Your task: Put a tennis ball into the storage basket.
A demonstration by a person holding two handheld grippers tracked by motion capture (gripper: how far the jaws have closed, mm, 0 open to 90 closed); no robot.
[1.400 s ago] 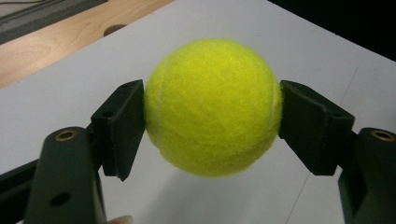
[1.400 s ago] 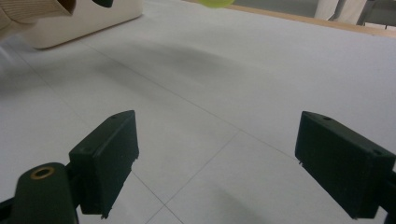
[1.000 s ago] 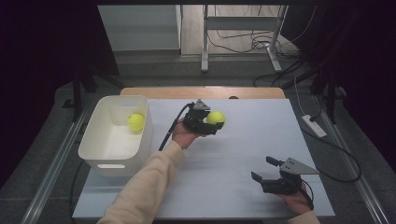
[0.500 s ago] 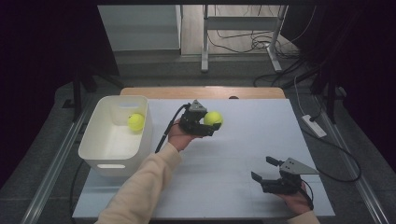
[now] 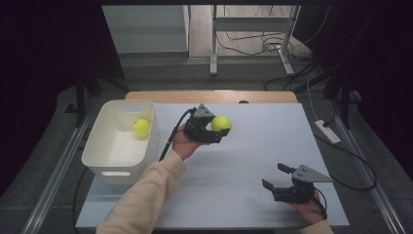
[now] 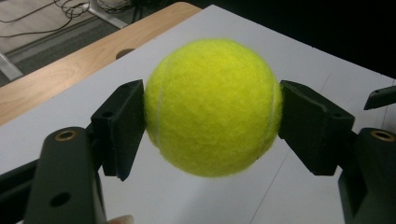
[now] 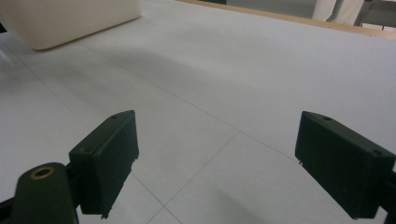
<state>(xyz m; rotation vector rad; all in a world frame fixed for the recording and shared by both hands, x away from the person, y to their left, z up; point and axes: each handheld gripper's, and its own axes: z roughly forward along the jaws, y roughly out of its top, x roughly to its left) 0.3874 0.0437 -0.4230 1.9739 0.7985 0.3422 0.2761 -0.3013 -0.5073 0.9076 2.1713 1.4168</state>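
Left hand-held gripper (image 5: 217, 130) lifts ball (image 5: 221, 123) mid-table, beside bin (image 5: 155, 127).

I can read no words, brand marks, numbers or signs anywhere on what I have in front of me. The tennis ball (image 6: 212, 107) clamped in my left gripper (image 5: 217, 132) shows me plain yellow felt and its seam, with no print that I can make out
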